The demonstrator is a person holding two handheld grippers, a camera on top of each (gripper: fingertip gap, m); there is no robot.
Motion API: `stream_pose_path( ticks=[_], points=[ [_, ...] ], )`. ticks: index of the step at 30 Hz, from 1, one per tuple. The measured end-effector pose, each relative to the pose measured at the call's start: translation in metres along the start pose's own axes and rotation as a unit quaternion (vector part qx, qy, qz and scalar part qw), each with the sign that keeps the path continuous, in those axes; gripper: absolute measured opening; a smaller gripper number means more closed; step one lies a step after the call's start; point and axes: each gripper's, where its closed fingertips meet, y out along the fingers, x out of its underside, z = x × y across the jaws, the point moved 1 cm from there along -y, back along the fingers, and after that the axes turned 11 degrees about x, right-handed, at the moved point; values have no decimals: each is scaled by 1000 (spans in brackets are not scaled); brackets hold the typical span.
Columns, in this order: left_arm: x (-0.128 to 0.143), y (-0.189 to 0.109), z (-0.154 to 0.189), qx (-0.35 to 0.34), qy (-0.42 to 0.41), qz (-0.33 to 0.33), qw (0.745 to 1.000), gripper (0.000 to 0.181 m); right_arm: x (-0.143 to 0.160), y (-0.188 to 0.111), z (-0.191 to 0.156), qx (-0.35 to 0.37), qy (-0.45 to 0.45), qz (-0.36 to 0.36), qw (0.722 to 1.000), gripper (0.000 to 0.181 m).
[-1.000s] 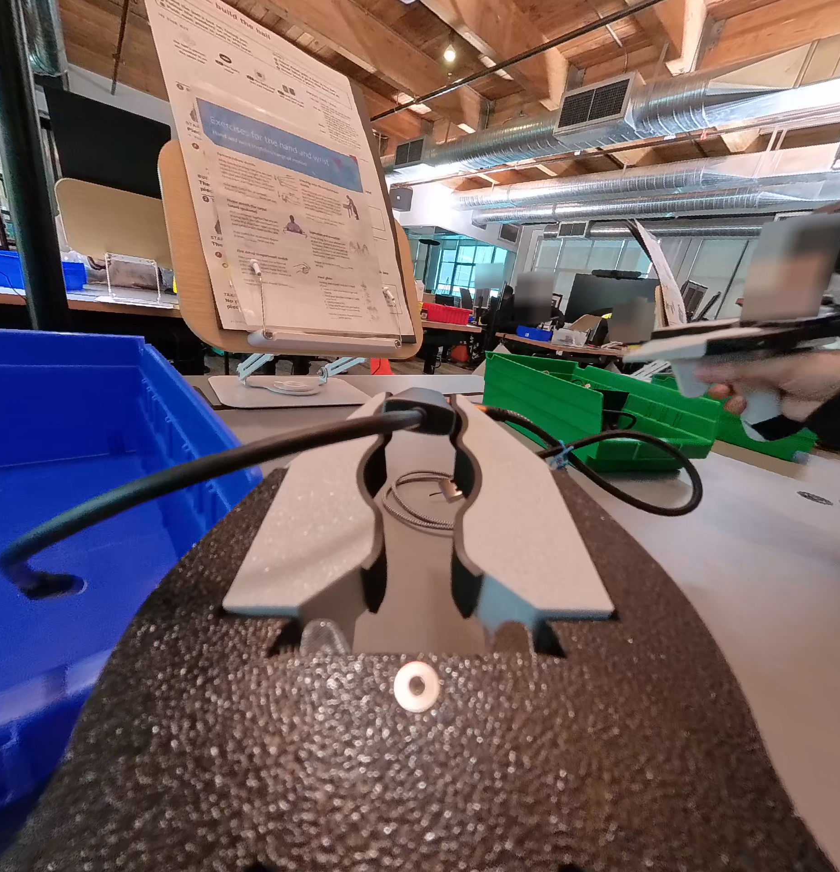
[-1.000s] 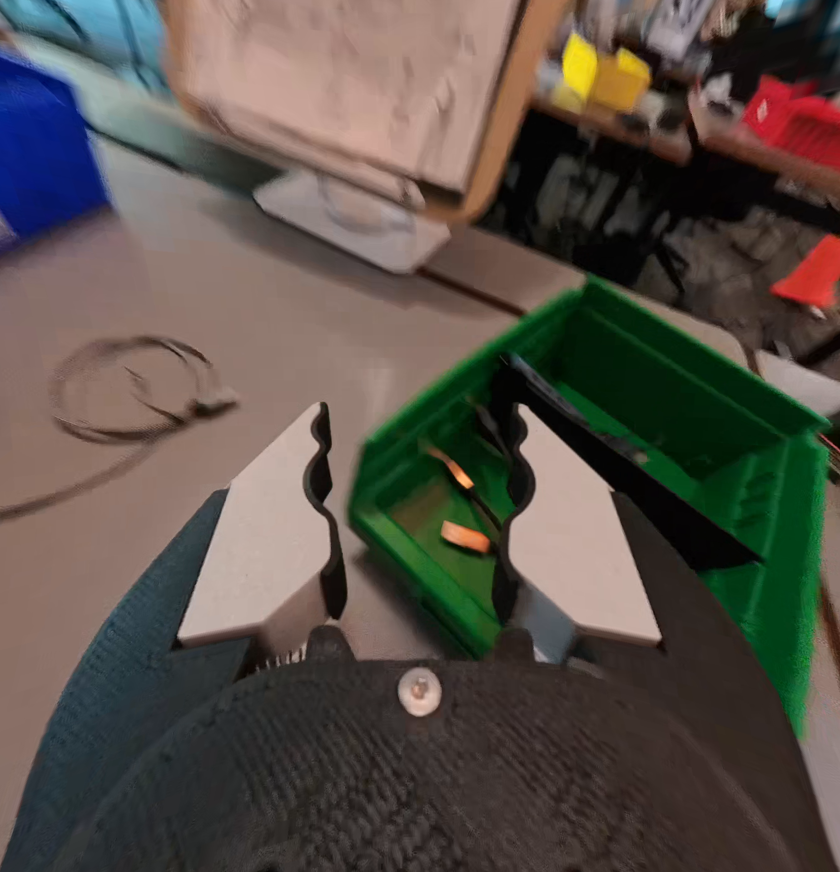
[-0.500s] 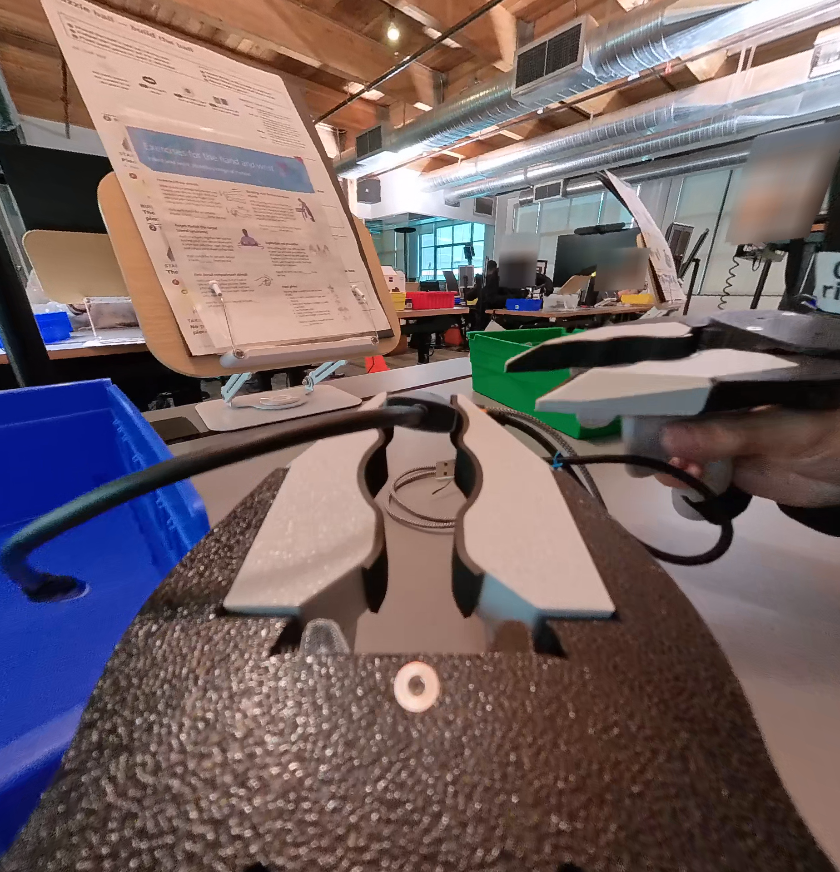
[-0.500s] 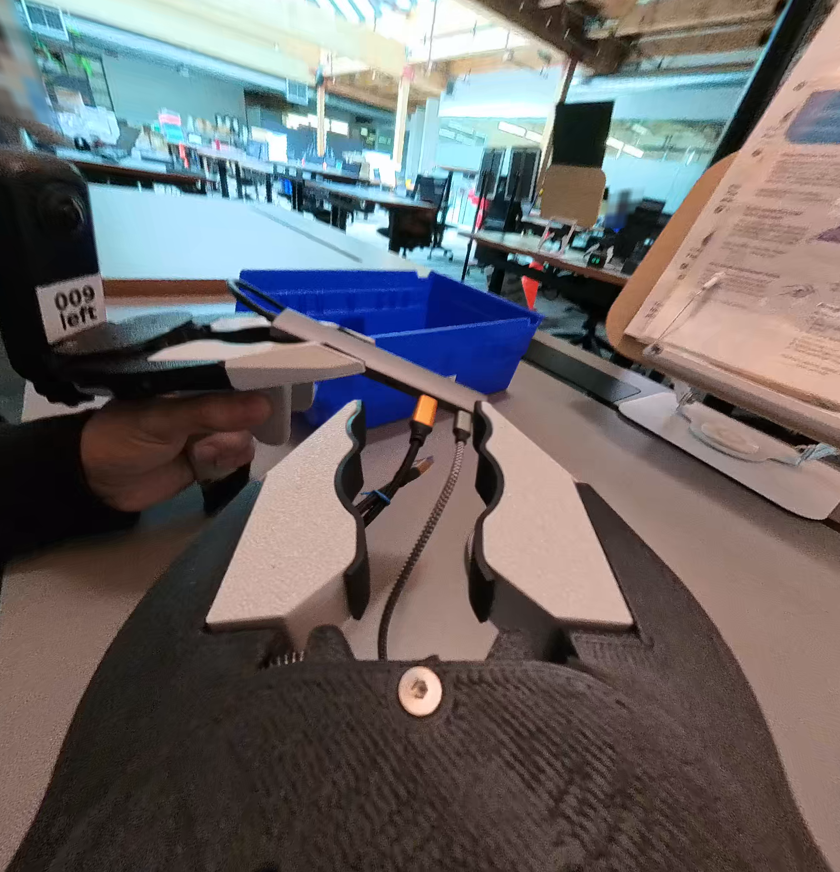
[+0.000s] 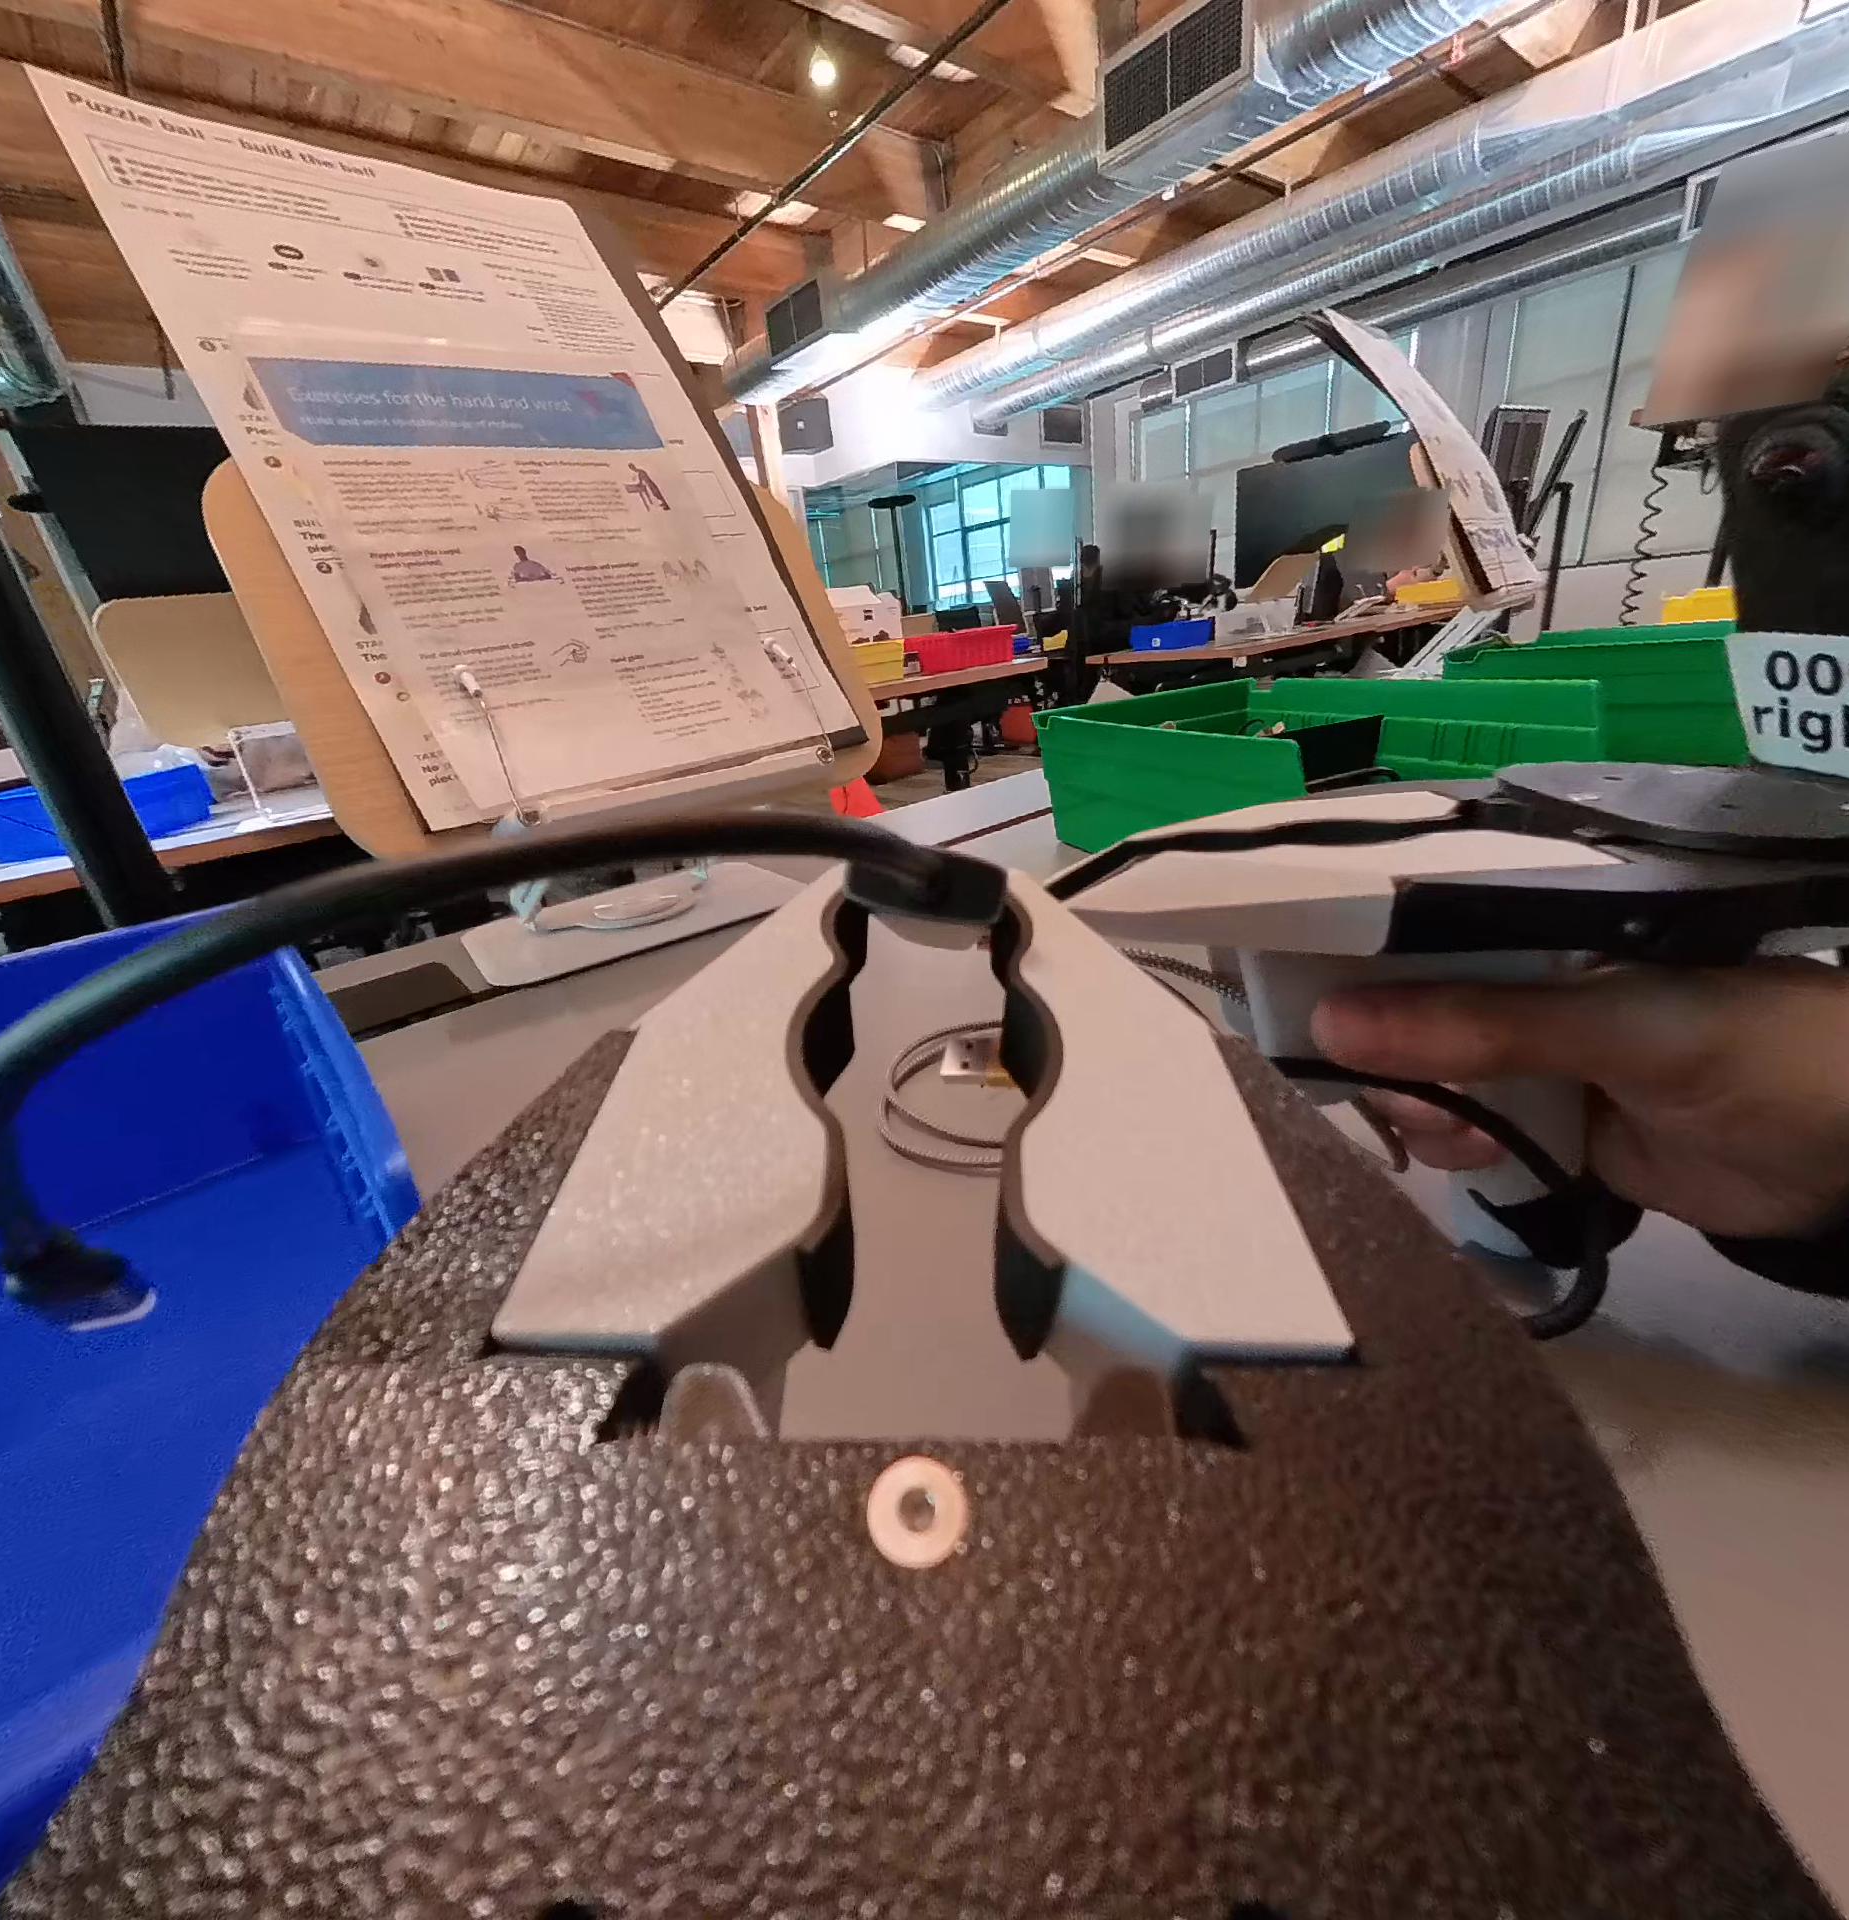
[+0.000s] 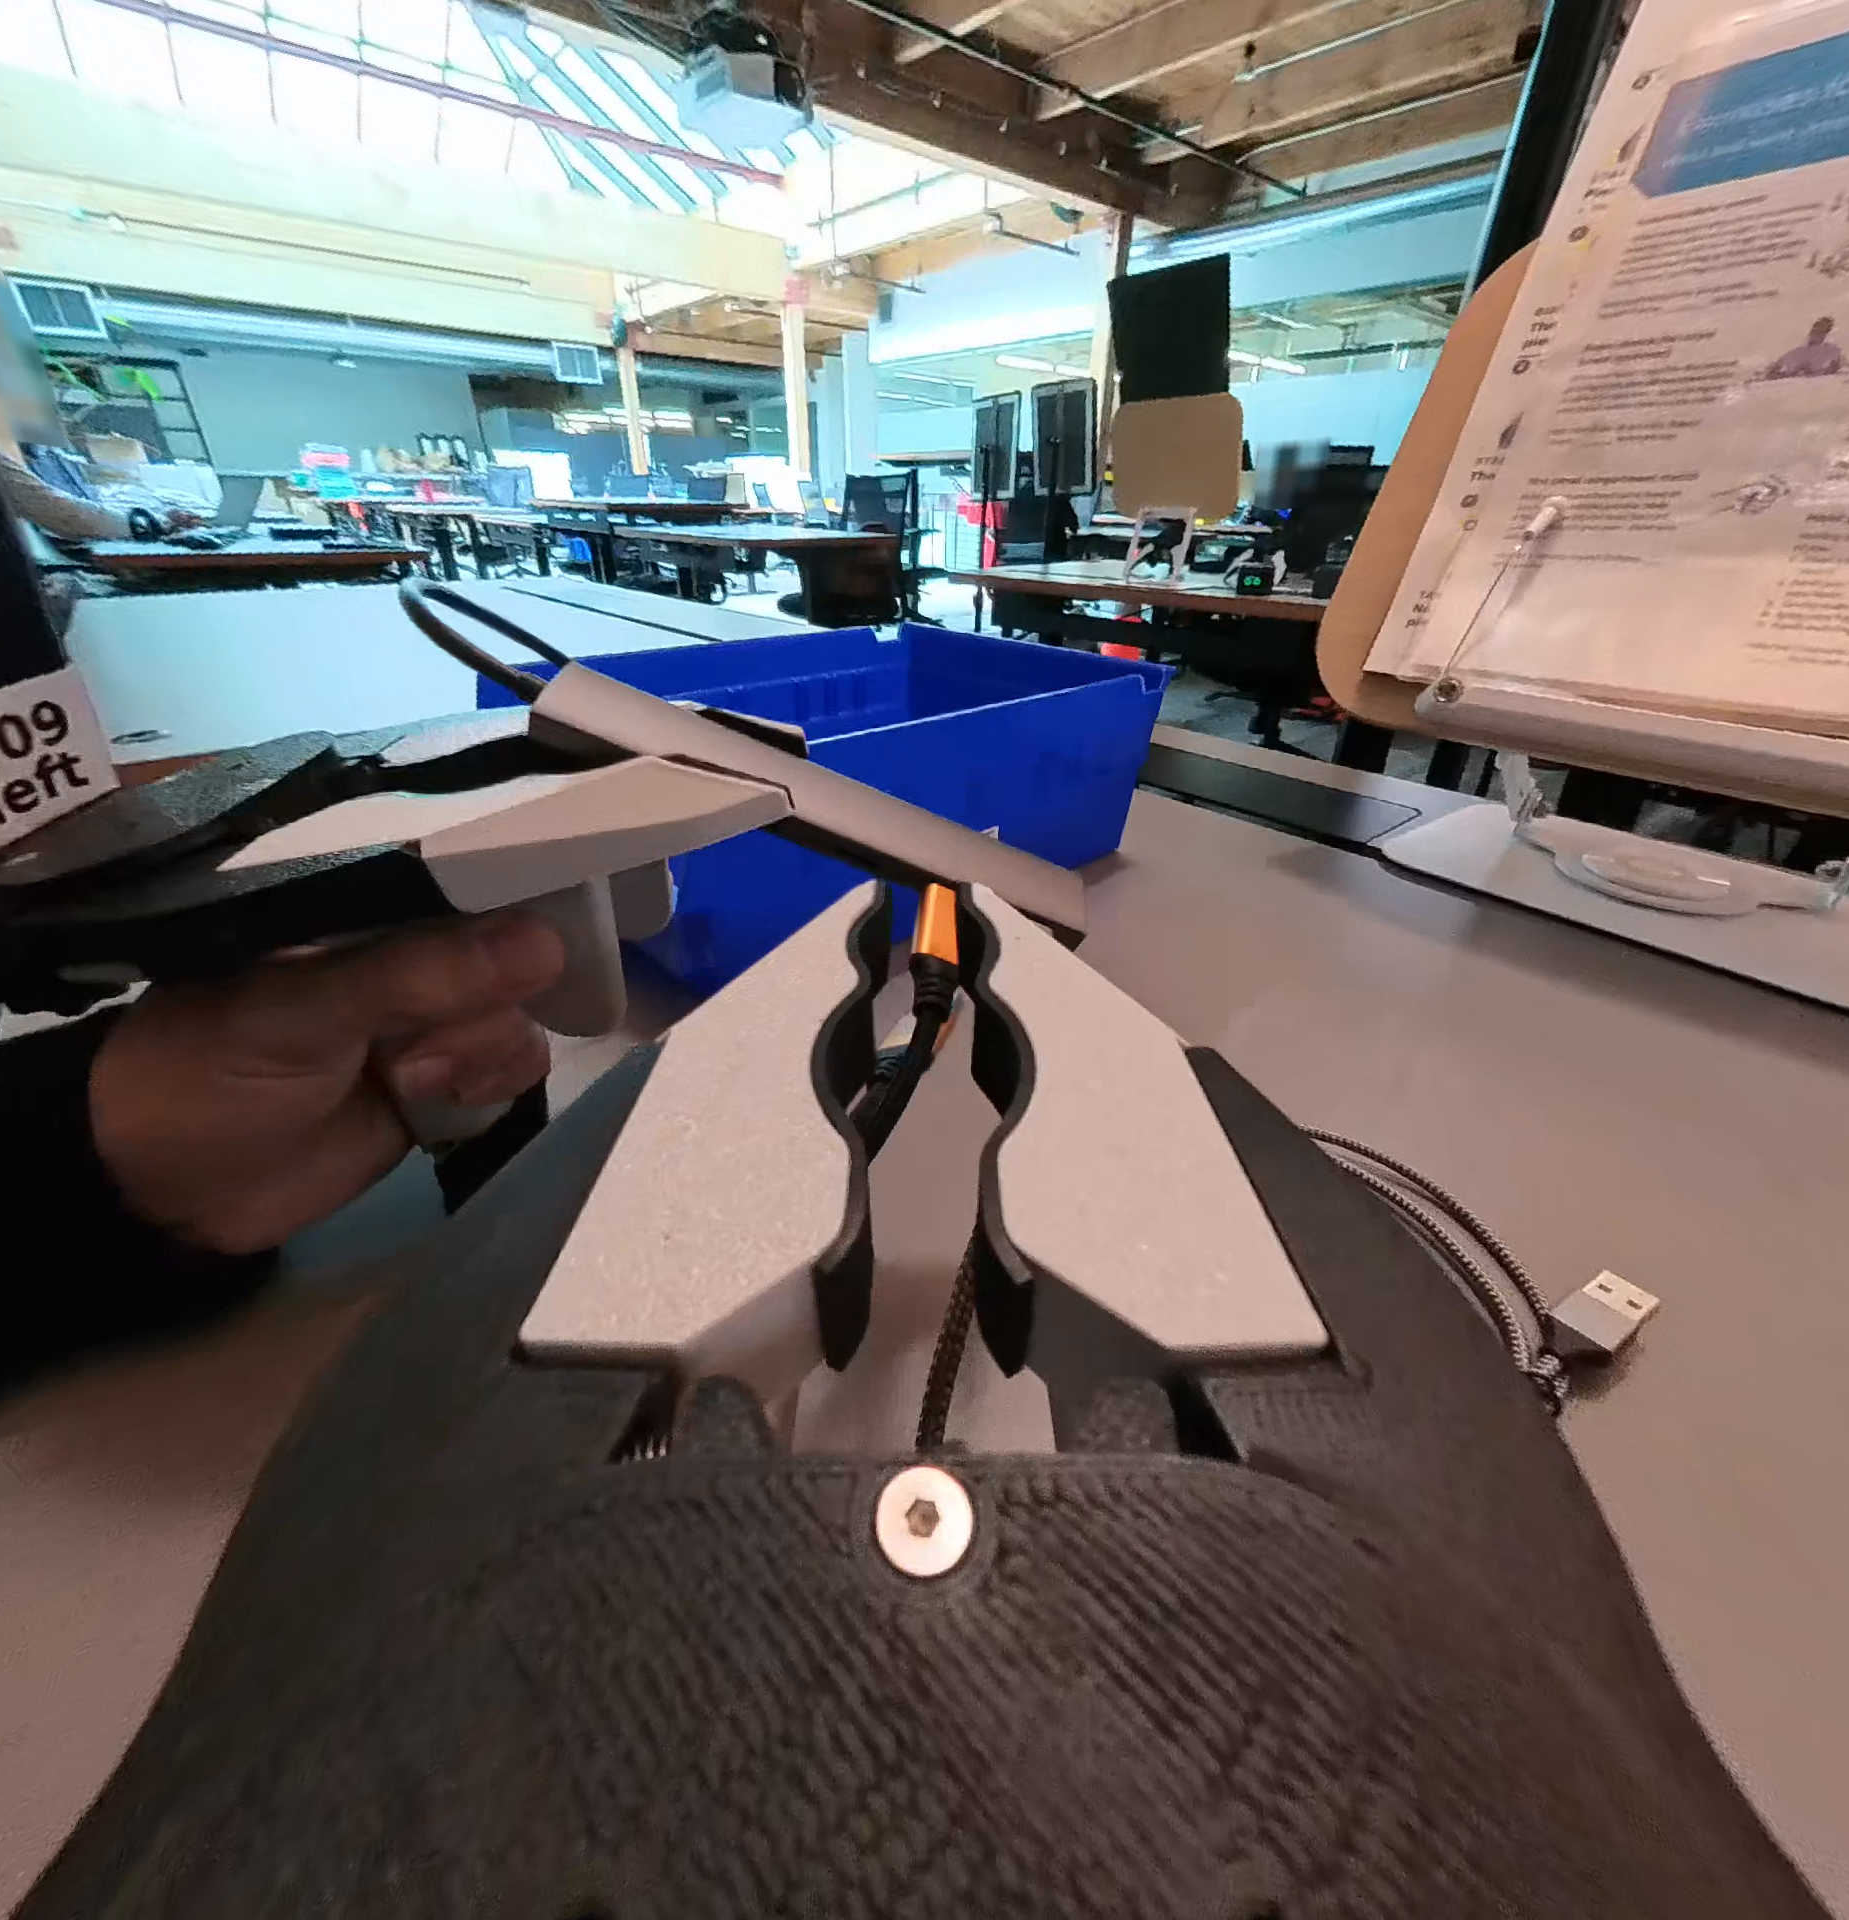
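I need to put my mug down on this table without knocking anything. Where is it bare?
Bare grey table lies between the blue bin, the document stand's base and the braided cable. It is crowded where the left gripper and right gripper meet at the grey hub.

Pebbled black gripper bodies — grey fingers, silver screw, dark sleeve.

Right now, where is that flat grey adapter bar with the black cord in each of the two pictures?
Left wrist view: seen end-on, the grey adapter bar sits at upper centre, pinched at the tips of the left hand-held gripper.
Right wrist view: it runs as a long slanted bar across the middle, left of centre, with an orange plug meeting its underside.
Shared landmark: the blue bin.
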Motion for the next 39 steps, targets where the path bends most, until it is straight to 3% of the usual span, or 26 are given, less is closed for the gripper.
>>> stream_pose_path(
  ticks=[7,12,17,21,35,37,39],
  points=[
    [0,0,2,-3,8,-3,1000,21,13,3,0,35,-87,-38,995,23],
    [0,0,4,-2,9,-1,1000,21,24,5,6,84,-234,-47,967,36],
    [-3,2,10,8,21,-11,1000,21,21,3,7,117,-341,-31,932,8],
    [-4,4,15,14,62,-38,997,21,9,-2,15,168,-415,-9,894,6],
    [-6,7,18,-12,62,-54,997,22,-1,-6,8,193,-533,22,824,5],
    [-1,9,16,-10,58,-75,995,22,1,-6,9,191,-528,16,827,5],
    [3,10,16,-4,54,-81,995,22,5,-5,12,180,-496,9,849,5]
  ],
)
